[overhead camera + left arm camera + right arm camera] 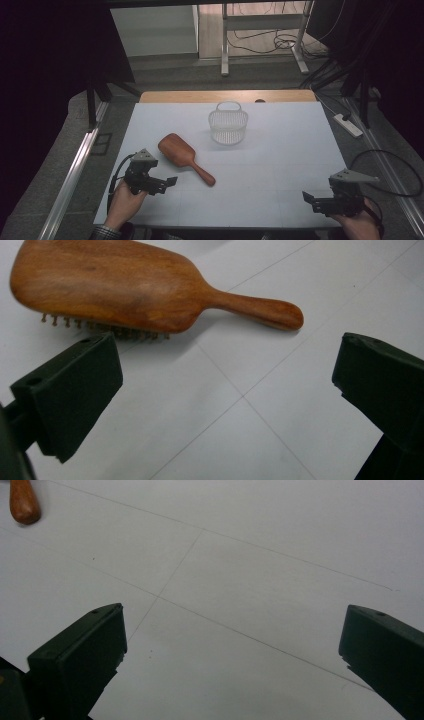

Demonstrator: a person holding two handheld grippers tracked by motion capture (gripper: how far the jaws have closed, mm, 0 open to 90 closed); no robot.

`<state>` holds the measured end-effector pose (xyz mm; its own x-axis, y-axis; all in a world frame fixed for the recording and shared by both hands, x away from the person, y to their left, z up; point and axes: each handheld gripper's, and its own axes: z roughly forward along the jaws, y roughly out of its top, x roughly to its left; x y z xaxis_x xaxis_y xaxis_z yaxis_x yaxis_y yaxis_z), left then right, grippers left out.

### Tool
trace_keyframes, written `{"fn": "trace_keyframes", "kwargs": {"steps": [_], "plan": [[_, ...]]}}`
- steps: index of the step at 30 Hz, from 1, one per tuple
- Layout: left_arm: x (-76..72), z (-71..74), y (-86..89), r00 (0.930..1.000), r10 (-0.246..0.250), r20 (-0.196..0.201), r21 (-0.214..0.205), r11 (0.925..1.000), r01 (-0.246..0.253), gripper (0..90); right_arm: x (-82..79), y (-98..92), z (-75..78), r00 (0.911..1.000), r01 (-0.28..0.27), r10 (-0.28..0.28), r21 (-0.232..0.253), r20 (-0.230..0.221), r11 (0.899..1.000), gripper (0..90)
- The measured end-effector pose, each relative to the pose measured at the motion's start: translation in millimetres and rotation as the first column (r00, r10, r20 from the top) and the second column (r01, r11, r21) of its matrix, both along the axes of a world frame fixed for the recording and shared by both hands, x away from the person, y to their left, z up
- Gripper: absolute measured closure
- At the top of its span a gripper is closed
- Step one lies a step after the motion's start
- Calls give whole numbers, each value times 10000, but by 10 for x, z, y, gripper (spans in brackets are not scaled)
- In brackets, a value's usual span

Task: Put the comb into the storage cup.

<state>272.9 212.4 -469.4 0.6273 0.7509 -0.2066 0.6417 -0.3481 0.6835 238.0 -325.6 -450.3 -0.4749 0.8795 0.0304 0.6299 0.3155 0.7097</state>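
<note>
Lying flat, hairbrush [183, 156], bristles down, handle toward right tool [311, 199].

hairbrush [184, 156] on table [280, 165] | basket [228, 125] behind-right of it

Right claw [232, 630] gapes; seemingly brush handle [23, 502] beyond.

A lab: dark curtains [45, 75], loose floor cables [280, 42] and power strip [347, 125].
</note>
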Motion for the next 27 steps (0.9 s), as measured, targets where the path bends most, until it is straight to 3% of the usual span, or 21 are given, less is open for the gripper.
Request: {"fn": "trace_keyframes", "kwargs": {"steps": [15,27], "plan": [[196,6,-212,9992,-380,-142,389,9985,385,0,4,6,-4,9999,-112,112,-15,-63,9999,0],[349,21,-319,9975,-681,-209,152,9975,684,0,7,8,-6,9998,-150,150,-30,-99,9999,0]]}}
